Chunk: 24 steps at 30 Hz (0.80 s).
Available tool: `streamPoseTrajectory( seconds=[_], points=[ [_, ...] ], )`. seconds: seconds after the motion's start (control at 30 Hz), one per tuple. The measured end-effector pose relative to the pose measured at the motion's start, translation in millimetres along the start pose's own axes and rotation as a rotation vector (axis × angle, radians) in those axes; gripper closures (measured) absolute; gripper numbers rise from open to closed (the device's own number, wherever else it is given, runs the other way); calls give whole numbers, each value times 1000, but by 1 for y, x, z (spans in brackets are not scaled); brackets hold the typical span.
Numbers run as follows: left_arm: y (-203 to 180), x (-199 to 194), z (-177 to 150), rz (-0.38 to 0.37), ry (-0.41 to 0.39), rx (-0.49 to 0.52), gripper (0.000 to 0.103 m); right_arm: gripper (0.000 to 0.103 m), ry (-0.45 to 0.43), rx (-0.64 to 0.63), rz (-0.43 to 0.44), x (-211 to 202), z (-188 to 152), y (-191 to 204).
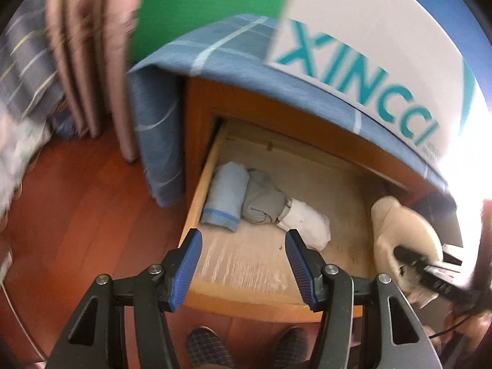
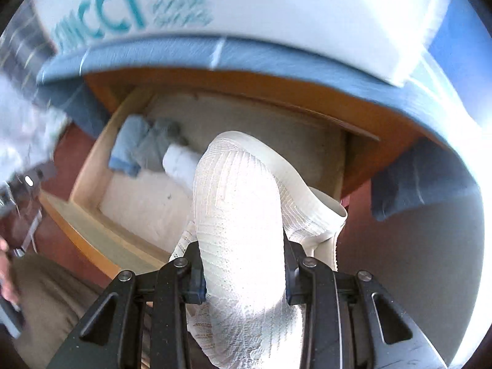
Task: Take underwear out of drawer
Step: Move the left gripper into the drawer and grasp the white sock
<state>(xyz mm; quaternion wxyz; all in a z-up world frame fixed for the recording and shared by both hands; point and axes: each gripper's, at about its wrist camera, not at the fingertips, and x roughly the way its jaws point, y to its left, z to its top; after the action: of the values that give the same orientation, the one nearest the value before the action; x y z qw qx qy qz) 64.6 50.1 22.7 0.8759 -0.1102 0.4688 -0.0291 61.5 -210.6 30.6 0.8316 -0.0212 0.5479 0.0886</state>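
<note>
R gripper (image 2: 243,279): fingers closed on a cream lace-knit underwear piece (image 2: 240,215). Fabric bulges up between the jaws to frame centre, a fold drooping off to lower right; more hangs below the fingers at frame bottom. In L wrist view the same piece shows as a pale lump (image 1: 399,233) at right edge, dark R gripper body clamped into it, over the drawer's right end. Judged lifted clear of the drawer floor, not yet clear of the front rail; can't tell for sure.

L gripper (image 1: 243,264): blue pads (image 1: 192,264) wide apart, nothing between them. Hovers above the drawer's front rail, lower centre of frame.

Drawer (image 1: 255,303): open, wood sides, pale liner. 3 rolled pieces remain, touching, in a row at its left end: light-blue roll (image 1: 226,198) against the left wall, grey roll (image 1: 263,201) mid, white roll (image 1: 307,223) nearest centre.

Key relation: the row sits straight ahead of L fingers, just above them in frame. Blue and grey long axes run roughly front-to-back, near parallel to the pads; white roll lies slanted, down toward lower right. L is the nearer and the free one; R is loaded, off to the right. White roll's lower end sits closest to the R-side pad of L.

Outward: blue plaid cloth (image 1: 221,46) draped over cabinet top, white box w/ teal lettering (image 1: 384,46) on it, curtain (image 1: 89,61) upper left, red wood floor (image 1: 77,230).
</note>
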Motion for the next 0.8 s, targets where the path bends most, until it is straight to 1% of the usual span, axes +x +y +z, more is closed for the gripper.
streamPoseTrajectory(
  seconds=[0.07, 0.17, 0.2, 0.3, 0.33, 0.5, 0.63, 0.77, 0.8],
  points=[
    [-15, 6, 5, -7, 28, 97, 45, 72, -11, 60, 17, 0, -1, -1],
    [-43, 17, 6, -6, 76, 338, 45, 72, -35, 113, 19, 2, -11, -1],
    [-55, 21, 4, 8, 84, 454, 45, 72, -42, 140, 27, -1, -14, -2],
    [-76, 30, -4, 79, 77, 699, 45, 72, -67, 184, 23, -2, -19, -3],
    [-80, 34, -4, 87, 84, 743, 45, 72, -73, 192, 23, -3, -19, -4],
    [-94, 59, -5, 82, 145, 924, 45, 72, -95, 232, 11, -5, -22, -10],
    [-107, 78, -12, 76, 191, 1093, 45, 72, -89, 256, 16, -6, -24, -15],
    [-118, 96, -22, 77, 203, 1249, 45, 71, -89, 265, 4, -8, -24, -17],
    [-121, 100, -25, 82, 194, 1283, 45, 71, -89, 267, -1, -6, -24, -16]
  ],
)
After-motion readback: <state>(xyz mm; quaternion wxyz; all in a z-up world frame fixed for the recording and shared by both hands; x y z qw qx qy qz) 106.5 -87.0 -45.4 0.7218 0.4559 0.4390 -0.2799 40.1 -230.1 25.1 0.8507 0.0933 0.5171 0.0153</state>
